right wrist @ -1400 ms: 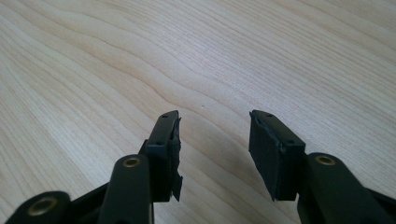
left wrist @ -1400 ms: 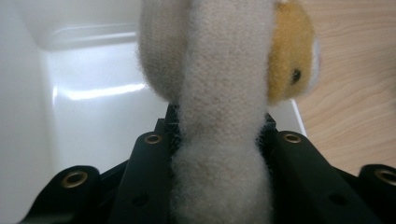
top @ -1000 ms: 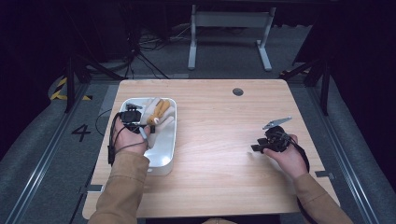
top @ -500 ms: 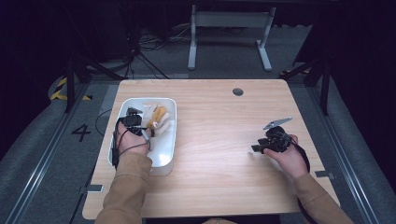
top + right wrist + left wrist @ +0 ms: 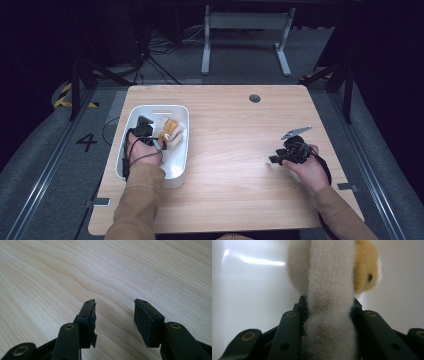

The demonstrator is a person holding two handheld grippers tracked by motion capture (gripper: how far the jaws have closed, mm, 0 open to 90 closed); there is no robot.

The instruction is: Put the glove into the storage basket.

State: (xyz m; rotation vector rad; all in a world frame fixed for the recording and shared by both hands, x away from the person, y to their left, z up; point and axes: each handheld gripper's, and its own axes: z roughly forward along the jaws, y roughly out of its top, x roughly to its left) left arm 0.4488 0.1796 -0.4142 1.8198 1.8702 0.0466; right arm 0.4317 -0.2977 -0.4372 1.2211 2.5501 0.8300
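Seen from above, the left gripper [image 5: 150, 136] reaches into a white bin [image 5: 176, 170] on a wooden table [image 5: 235, 150], while the right gripper [image 5: 280, 156] rests well apart on bare wood. Up close, the left gripper view adds detail: a plush toy [image 5: 329, 305], with a cream fuzzy strip and a yellow head bearing a dark eye, sits clamped between the jaws, beyond them the bin's white wall. The right gripper view shows its jaws apart, nothing between them.

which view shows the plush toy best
The left gripper view: the plush toy fills the frame, its cream body pinched between the left gripper, a yellow part behind. The high view shows it small inside the white bin.
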